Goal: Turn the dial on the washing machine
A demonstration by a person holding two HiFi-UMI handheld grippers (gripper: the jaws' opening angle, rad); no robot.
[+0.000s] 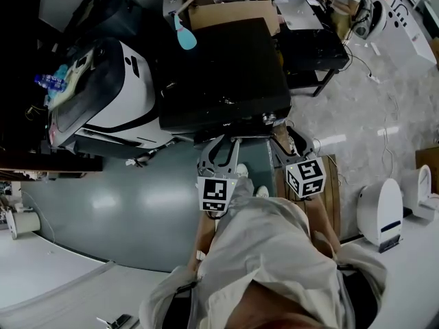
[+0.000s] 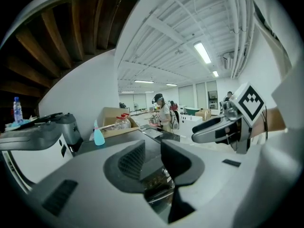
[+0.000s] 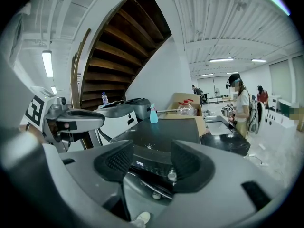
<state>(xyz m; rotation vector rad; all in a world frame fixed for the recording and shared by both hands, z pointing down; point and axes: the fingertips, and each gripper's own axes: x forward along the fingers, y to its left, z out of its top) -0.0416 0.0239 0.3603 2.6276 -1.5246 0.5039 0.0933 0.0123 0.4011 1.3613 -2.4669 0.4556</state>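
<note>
The black washing machine (image 1: 226, 74) stands in front of me, its lid dark and flat. Its small silver dial (image 3: 172, 175) sits on the front control panel, seen in the head view at the machine's near right corner (image 1: 269, 118). My right gripper (image 3: 152, 156) is just short of the panel, jaws a little apart, nothing between the pads; the dial lies beyond the right pad. In the head view it (image 1: 281, 130) points at that corner. My left gripper (image 1: 223, 141) hovers at the machine's near edge, jaws (image 2: 153, 161) narrowly apart and empty.
A white washing machine (image 1: 103, 94) with a raised lid stands at the left. Behind the black one are a blue spray bottle (image 1: 185, 36) and a cardboard box (image 1: 233, 9). A black table (image 1: 309, 43) is at the right rear, where a person (image 3: 240, 106) stands. White appliances (image 1: 381, 214) line the right.
</note>
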